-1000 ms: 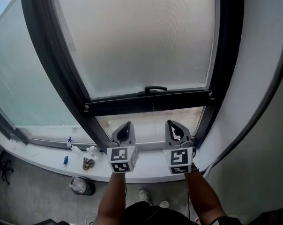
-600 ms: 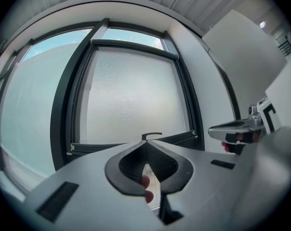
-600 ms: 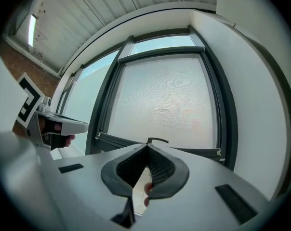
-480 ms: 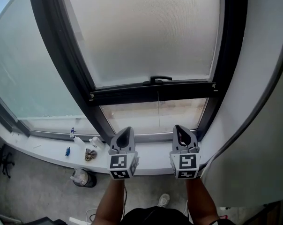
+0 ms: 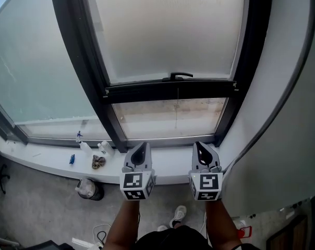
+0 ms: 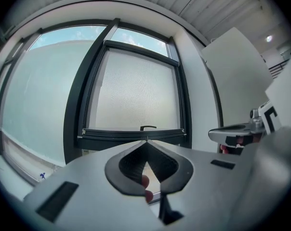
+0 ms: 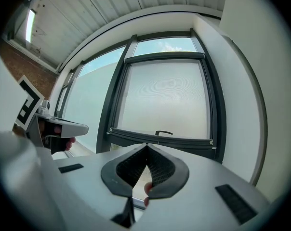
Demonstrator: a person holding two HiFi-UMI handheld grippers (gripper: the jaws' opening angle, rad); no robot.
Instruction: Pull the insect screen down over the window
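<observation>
Two handheld grey grippers, the left gripper [image 5: 141, 148] and the right gripper [image 5: 202, 148], point level at a window, each with jaws closed together on nothing and each bearing one cube of black-and-white square markers. The pale grey mesh insect screen [image 5: 168, 30] hangs in its dark frame, covering most of the pane; its black bottom bar [image 5: 168, 90], with one black handle [image 5: 181, 76] and one thin cord [image 5: 177, 111], stops above the white sill [image 5: 48, 163]. Four small items, two of them white bottles [image 5: 105, 149], sit on the sill at left.
</observation>
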